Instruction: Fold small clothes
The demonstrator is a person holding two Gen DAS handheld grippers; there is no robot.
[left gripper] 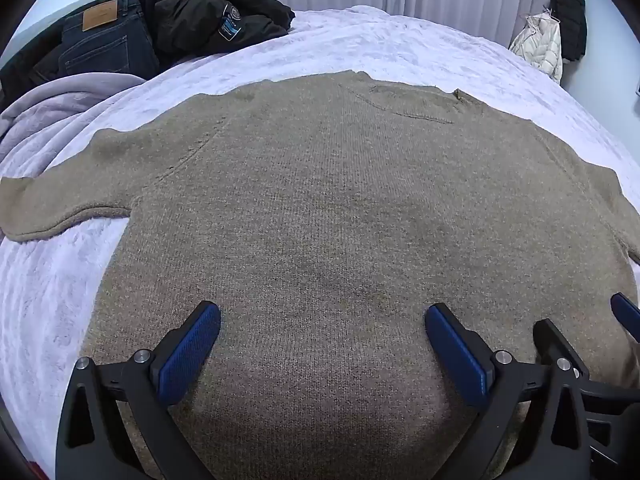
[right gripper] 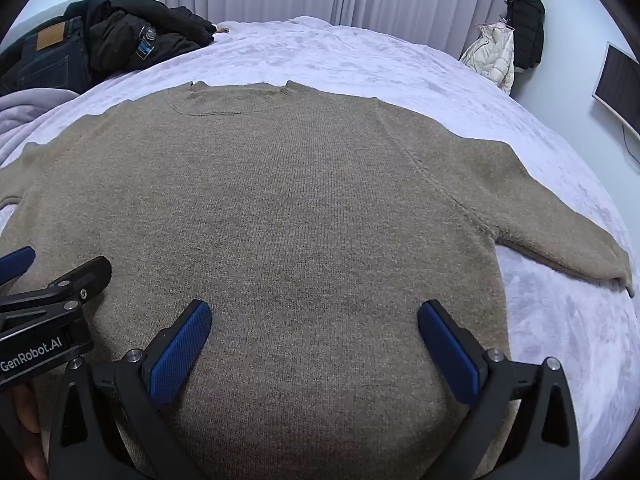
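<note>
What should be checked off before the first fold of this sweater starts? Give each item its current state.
1. Sweater lies flat on the bed cover, neckline at the far end: ok.
2. Left sleeve spread out to the side, not tucked under: ok.
3. Right sleeve spread out to the side: ok.
4. Left gripper open and holding nothing, jaws wide apart above the knit: ok.
5. Right gripper open and holding nothing: ok.
6. Bottom hem straight and reachable: cannot tell, it is hidden beneath the grippers in both views.
</note>
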